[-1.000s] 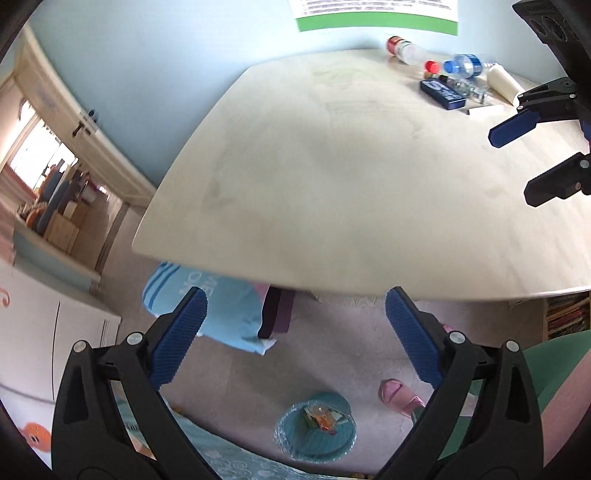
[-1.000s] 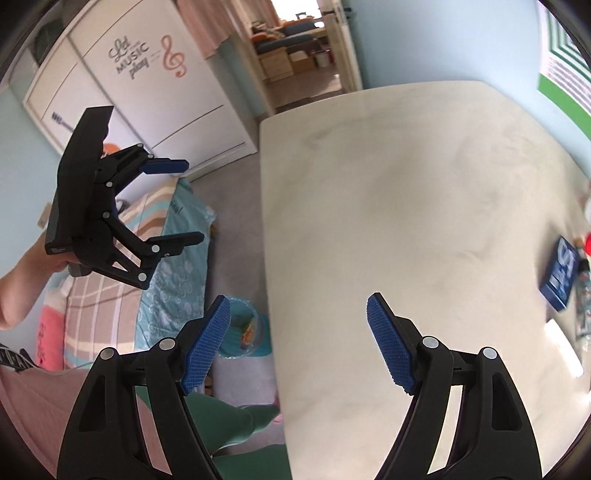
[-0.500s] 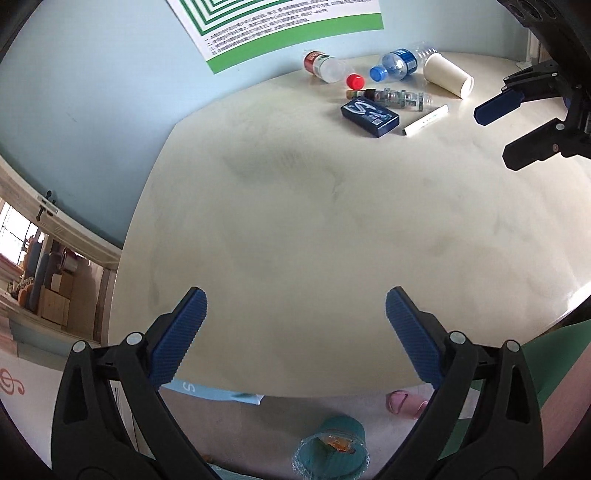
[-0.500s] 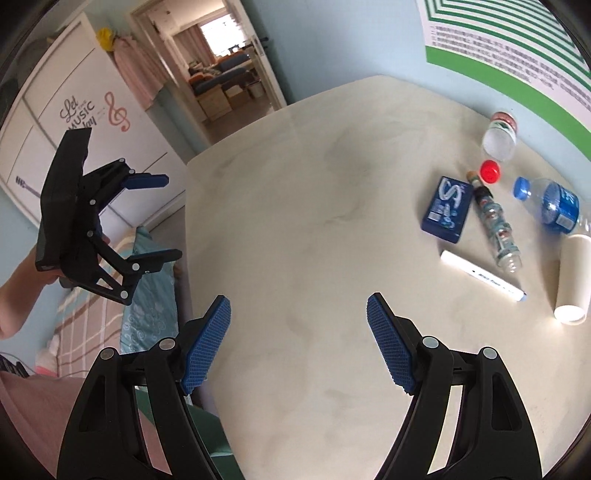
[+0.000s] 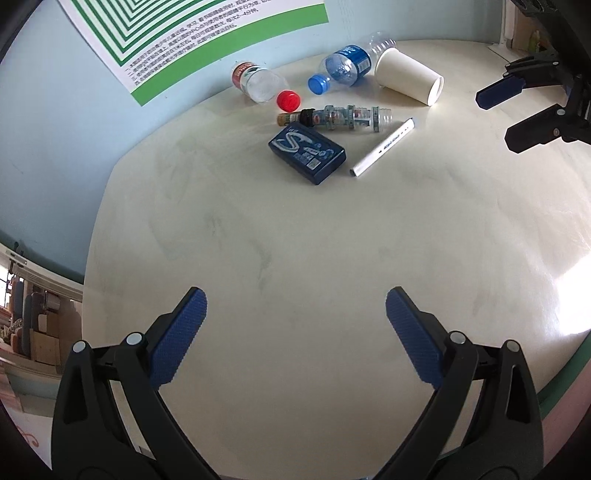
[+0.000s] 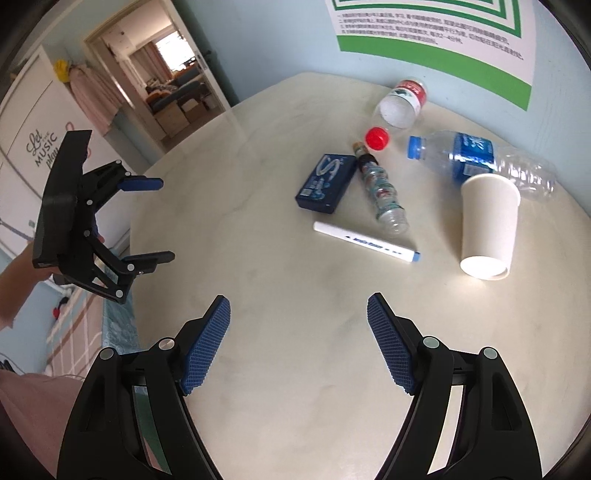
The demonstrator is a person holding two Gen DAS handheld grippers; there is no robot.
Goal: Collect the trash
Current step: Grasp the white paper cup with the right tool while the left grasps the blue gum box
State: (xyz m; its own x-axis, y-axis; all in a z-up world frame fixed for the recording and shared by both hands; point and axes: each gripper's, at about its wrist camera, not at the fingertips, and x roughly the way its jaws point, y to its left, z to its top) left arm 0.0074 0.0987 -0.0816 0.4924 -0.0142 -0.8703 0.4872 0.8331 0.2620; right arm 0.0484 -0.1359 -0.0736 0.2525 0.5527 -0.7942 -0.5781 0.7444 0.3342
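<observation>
Trash lies at the far side of the cream table [image 5: 295,240]: a dark blue box [image 5: 307,153] [image 6: 325,183], a white marker [image 5: 384,146] [image 6: 365,242], a paper cup [image 5: 408,76] [image 6: 488,225] on its side, a blue-label bottle [image 5: 345,68] [image 6: 480,158], a red-cap bottle [image 5: 258,83] [image 6: 400,105], and a thin clear bottle [image 5: 341,116] [image 6: 382,192]. My left gripper [image 5: 295,332] [image 6: 151,219] is open and empty over the near table. My right gripper [image 6: 299,343] [image 5: 511,110] is open and empty, short of the marker.
A green-and-white poster [image 5: 192,33] hangs on the blue wall behind the trash. An open doorway [image 6: 166,85] and a white wardrobe [image 6: 33,122] lie beyond the table's left edge. A bed with a checked cover [image 6: 74,328] is beside the table.
Both grippers have swung up and forward from the floor side over the table toward the trash pile, which now looks nearer. The teal bin on the floor has left the left wrist view.
</observation>
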